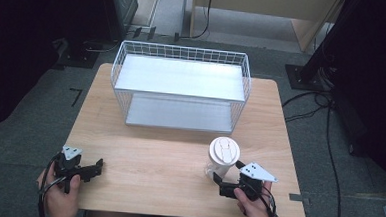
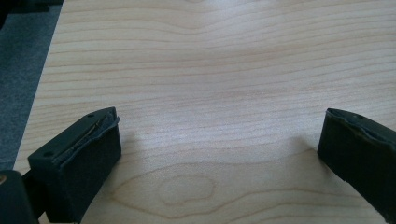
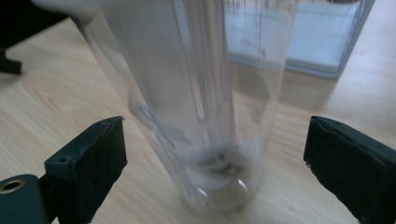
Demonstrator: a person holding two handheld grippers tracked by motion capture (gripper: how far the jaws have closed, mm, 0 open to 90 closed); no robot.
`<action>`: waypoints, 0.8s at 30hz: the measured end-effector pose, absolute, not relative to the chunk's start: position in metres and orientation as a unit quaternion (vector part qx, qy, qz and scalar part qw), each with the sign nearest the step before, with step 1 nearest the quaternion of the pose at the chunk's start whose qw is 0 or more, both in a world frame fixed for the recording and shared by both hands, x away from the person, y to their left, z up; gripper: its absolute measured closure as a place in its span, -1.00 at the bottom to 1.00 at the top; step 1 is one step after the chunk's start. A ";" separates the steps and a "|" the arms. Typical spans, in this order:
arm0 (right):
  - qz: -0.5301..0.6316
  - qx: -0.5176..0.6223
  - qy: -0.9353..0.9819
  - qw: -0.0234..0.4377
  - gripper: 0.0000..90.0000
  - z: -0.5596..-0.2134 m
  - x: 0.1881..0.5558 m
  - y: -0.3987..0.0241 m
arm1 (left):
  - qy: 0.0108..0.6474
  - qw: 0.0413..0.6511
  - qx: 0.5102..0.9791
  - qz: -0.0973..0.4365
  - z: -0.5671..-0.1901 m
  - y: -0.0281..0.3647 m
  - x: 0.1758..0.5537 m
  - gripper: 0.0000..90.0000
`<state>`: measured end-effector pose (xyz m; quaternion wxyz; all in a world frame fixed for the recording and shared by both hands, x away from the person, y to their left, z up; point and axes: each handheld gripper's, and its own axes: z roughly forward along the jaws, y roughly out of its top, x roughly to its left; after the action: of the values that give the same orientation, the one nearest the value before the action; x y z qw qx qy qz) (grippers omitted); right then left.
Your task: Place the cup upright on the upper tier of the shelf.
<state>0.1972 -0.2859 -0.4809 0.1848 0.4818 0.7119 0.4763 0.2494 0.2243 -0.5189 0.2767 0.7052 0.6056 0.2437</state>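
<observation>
- A clear plastic cup [image 1: 222,159] with a white lid is standing upright on the wooden desk [image 1: 168,157], near the front right corner, well in front of the white wire basket [image 1: 180,87].
- The right gripper [image 1: 216,181] is sitting just behind the cup's base; in the right gripper view the cup [image 3: 201,107] is standing between the spread jaws, with gaps showing on both sides, so nothing is being pinched.
- The left gripper [image 1: 98,165] is resting at the desk's front left corner, well apart from the cup.
- In the left gripper view its jaws are standing wide apart over bare wood [image 2: 210,93].
</observation>
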 end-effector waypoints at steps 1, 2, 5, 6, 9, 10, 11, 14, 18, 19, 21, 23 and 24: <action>0.482 0.480 0.709 0.188 -0.87 -0.479 0.198 -0.285 | 0.606 0.277 0.705 0.244 -0.519 0.224 0.249 -1.00; 0.487 0.479 0.706 0.189 -0.87 -0.477 0.198 -0.284 | 0.606 0.277 0.705 0.244 -0.519 0.224 0.249 -1.00; 0.499 0.478 0.696 0.194 -0.87 -0.473 0.199 -0.282 | 0.605 0.277 0.705 0.244 -0.519 0.224 0.249 -1.00; 0.502 0.478 0.693 0.197 -0.87 -0.471 0.200 -0.281 | 0.606 0.277 0.705 0.244 -0.519 0.224 0.249 -1.00; 0.508 0.479 0.687 0.204 -0.87 -0.468 0.201 -0.278 | 0.606 0.277 0.705 0.244 -0.519 0.224 0.249 -1.00; 0.508 0.478 0.685 0.208 -0.87 -0.467 0.201 -0.277 | 0.606 0.277 0.705 0.244 -0.519 0.224 0.249 -1.00; 0.510 0.477 0.683 0.213 -0.87 -0.467 0.201 -0.276 | 0.605 0.277 0.705 0.244 -0.519 0.224 0.249 -1.00; 0.515 0.482 0.672 0.224 -0.87 -0.465 0.202 -0.272 | 0.605 0.276 0.705 0.244 -0.519 0.224 0.249 -1.00; 0.514 0.482 0.668 0.239 -0.86 -0.464 0.204 -0.265 | 0.606 0.277 0.705 0.244 -0.519 0.224 0.249 -1.00; 0.515 0.481 0.667 0.242 -0.86 -0.465 0.205 -0.263 | 0.605 0.277 0.705 0.244 -0.519 0.224 0.249 -1.00; 0.512 0.483 0.664 0.253 -0.81 -0.465 0.206 -0.257 | 0.605 0.276 0.705 0.244 -0.519 0.224 0.249 -1.00; 0.507 0.493 0.655 0.267 -0.71 -0.465 0.207 -0.253 | 0.605 0.277 0.706 0.244 -0.519 0.224 0.249 -1.00; 0.510 0.496 0.649 0.270 -0.71 -0.465 0.208 -0.252 | 0.605 0.277 0.706 0.244 -0.519 0.224 0.249 -1.00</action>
<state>0.2077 -0.2518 -0.4650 0.2701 0.4958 0.6492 0.5097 0.2494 0.2242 -0.5189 0.2767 0.7056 0.6051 0.2436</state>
